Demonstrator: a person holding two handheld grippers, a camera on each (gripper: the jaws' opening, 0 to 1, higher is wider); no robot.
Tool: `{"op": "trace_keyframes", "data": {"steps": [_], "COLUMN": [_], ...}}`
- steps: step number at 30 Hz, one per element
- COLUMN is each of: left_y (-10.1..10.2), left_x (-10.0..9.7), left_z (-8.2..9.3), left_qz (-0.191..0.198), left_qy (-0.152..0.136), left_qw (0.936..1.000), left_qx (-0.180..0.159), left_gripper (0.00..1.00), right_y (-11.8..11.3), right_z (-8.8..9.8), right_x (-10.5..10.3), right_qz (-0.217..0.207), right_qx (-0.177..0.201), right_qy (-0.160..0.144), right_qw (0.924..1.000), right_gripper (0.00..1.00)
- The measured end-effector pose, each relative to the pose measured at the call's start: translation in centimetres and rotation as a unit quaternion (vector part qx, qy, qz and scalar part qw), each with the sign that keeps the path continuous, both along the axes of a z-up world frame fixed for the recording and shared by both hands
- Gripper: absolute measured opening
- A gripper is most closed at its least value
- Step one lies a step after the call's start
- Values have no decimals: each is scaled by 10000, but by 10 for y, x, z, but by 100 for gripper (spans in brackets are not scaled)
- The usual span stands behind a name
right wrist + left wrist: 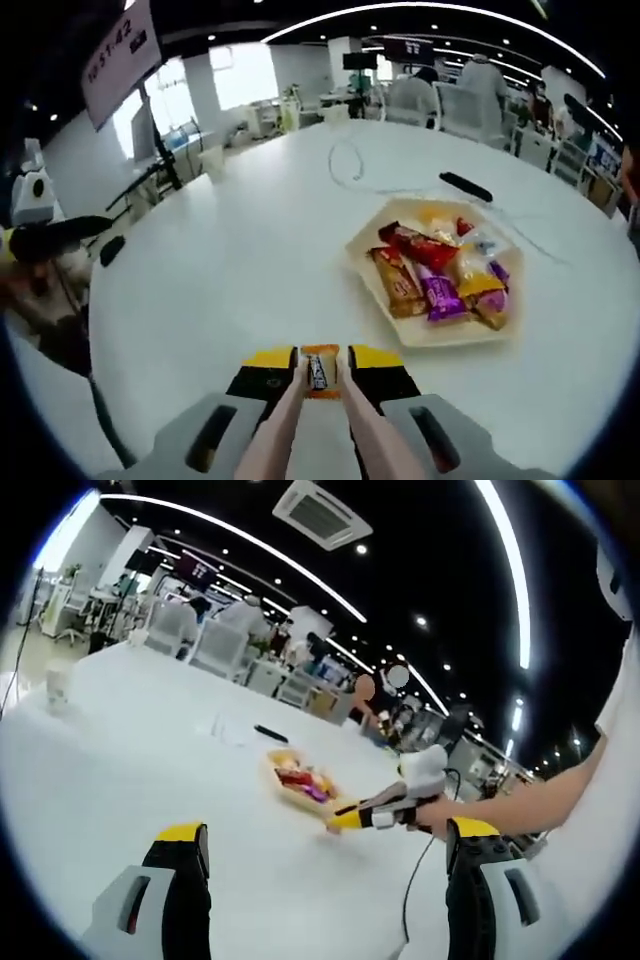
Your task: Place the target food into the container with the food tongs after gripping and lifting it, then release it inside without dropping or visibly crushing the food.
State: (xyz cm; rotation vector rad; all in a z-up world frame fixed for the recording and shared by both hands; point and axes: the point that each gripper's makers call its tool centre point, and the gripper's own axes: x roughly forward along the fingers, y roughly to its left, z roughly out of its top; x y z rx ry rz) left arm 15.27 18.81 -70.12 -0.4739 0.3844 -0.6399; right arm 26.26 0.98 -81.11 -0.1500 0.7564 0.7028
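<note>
An orange-wrapped snack (320,372) with a dark label stood pinched between the two pinkish food tongs (283,420), whose tips pressed its sides at about six o'clock in the right gripper view. The wrapper looked uncrushed and sat upright, just above the white bench (230,270). The container (366,268), a pale hexagonal tray, lay flat on the bench at about three o'clock, well apart from the snack. It already held a jumble of wrapped snacks (440,265): red, brown, purple, yellow and clear packets. In the left gripper view the same tray (285,792) lay near the centre, its coloured packets (300,778) blurred.
</note>
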Motion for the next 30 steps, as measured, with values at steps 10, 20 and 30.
{"op": "trace_keyframes", "data": {"steps": [10, 20, 30], "left_y": [-3, -5, -8], "left_x": [1, -1, 1], "left_z": [1, 1, 2], "left_qz": [-38, -109, -95], "left_qy": [-10, 58, 77], "left_qw": [10000, 9997, 9995], "left_qx": [43, 187, 285], "left_gripper": [99, 99, 99], "right_y": [-11, -6, -31], "right_z": [7, 9, 24], "right_x": [0, -8, 14], "right_qz": [-236, -400, -990], "right_qx": [206, 664, 1156], "right_qy": [-24, 104, 35], "right_qw": [9995, 9969, 9883], "right_gripper": [19, 19, 19]}}
